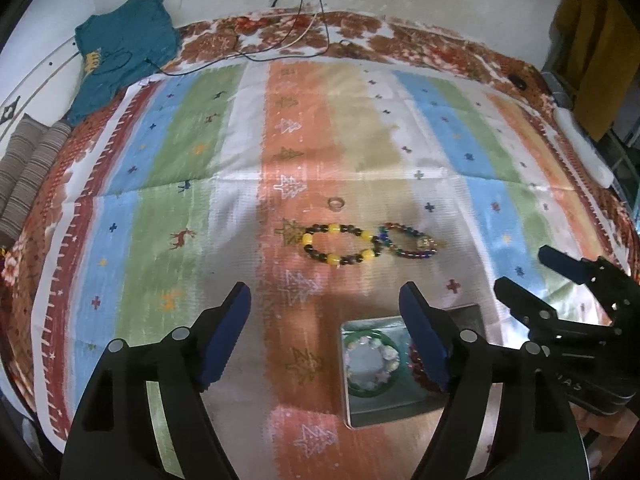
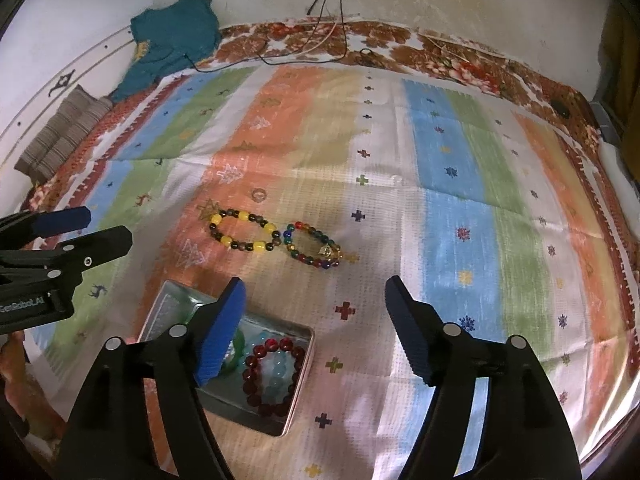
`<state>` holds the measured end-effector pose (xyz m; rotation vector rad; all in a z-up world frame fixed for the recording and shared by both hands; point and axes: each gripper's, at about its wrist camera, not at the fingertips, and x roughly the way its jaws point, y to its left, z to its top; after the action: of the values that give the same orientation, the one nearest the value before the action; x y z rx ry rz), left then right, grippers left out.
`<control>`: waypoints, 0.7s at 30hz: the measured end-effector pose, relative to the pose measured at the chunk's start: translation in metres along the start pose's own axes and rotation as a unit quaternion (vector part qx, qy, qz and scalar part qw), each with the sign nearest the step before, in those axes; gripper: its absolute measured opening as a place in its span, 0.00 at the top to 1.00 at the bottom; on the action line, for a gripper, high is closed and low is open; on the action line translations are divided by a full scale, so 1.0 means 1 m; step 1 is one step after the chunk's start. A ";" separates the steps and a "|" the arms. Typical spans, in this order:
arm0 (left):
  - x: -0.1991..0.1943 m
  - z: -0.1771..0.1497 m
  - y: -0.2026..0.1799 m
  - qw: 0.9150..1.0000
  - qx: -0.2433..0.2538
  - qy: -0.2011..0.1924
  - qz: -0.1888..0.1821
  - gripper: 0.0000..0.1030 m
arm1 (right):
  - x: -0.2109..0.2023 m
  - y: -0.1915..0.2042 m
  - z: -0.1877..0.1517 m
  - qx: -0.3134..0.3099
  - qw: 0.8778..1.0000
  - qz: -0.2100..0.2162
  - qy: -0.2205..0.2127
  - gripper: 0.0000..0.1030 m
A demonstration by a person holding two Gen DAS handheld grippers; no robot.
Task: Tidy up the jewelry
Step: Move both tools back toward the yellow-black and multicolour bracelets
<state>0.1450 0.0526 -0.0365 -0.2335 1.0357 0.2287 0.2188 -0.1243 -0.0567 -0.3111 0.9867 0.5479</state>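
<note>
Silvery and square, the shallow metal tin [image 2: 298, 364] already holds a dark red bead bracelet [image 2: 269, 376], a pale blue bead bracelet [image 2: 276, 374] inside that ring, and a green bangle [image 1: 370, 362] around a pastel bead bracelet [image 1: 372, 354]. It lies under the right jaw of the left gripper [image 1: 324, 332] and under the left jaw of the right gripper [image 2: 314, 328].

Ahead of both sets of jaws, well apart from the tin, three pieces are left on the striped printed cloth [image 2: 460, 208]: a yellow and dark bead bracelet [image 2: 245, 231], a multicoloured glass bead bracelet with a gold charm [image 2: 314, 246] touching it at one end, and a small plain ring [image 2: 259, 195] just beyond.

My reading is that the step in hand is reaching for the next loose piece. The two bracelets touch, so it pays to take each one on its far side, away from the join, with the pads straddling a single strand of beads. Closing low against the cloth should keep round beads from rolling out. The ring looks hardest to pinch and could slip.

Both grippers stand wide open. Nothing lies between the blue pads [image 1: 230, 332] of either, and neither touches any jewelry.
</note>
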 end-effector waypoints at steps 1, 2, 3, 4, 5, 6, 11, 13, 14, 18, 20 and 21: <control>0.005 0.001 0.000 1.000 0.002 0.003 0.006 0.25 | 0.003 0.000 0.002 -0.003 1.000 -0.001 0.003 0.29; 0.007 0.002 0.000 1.000 0.004 0.004 0.010 0.25 | 0.006 -0.001 0.004 -0.005 1.000 -0.003 0.006 0.29; 0.011 0.003 0.001 1.000 0.005 0.008 0.015 0.25 | 0.011 -0.001 0.007 -0.008 1.000 -0.005 0.010 0.29; 0.016 0.004 0.002 1.000 0.007 0.012 0.019 0.25 | 0.015 -0.002 0.008 -0.008 1.000 -0.005 0.013 0.29; 0.018 0.004 0.002 1.000 0.007 0.015 0.022 0.25 | 0.018 -0.003 0.010 -0.007 1.000 -0.007 0.017 0.29; 0.022 0.006 0.004 1.000 0.008 0.018 0.025 0.25 | 0.022 -0.004 0.012 -0.004 1.000 -0.008 0.021 0.29; 0.031 0.015 0.011 0.999 -0.004 0.023 0.025 0.24 | 0.031 -0.003 0.018 -0.010 1.000 -0.006 0.027 0.28; 0.035 0.018 0.012 0.999 -0.007 0.026 0.025 0.24 | 0.035 -0.001 0.019 -0.013 0.999 -0.005 0.029 0.27; 0.037 0.019 0.012 0.999 -0.007 0.027 0.025 0.24 | 0.037 -0.002 0.020 -0.013 0.999 -0.006 0.031 0.27; 0.045 0.021 0.013 0.999 -0.005 0.033 0.029 0.24 | 0.048 -0.003 0.024 -0.010 0.999 -0.004 0.042 0.27; 0.048 0.022 0.011 0.999 -0.001 0.036 0.031 0.24 | 0.052 -0.002 0.026 -0.012 0.999 -0.003 0.046 0.27; 0.050 0.023 0.011 0.999 0.001 0.037 0.031 0.24 | 0.053 -0.002 0.027 -0.013 0.999 -0.004 0.046 0.27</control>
<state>0.1850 0.0732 -0.0695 -0.2098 1.1180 0.2774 0.2619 -0.0969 -0.0877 -0.3665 1.0682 0.5436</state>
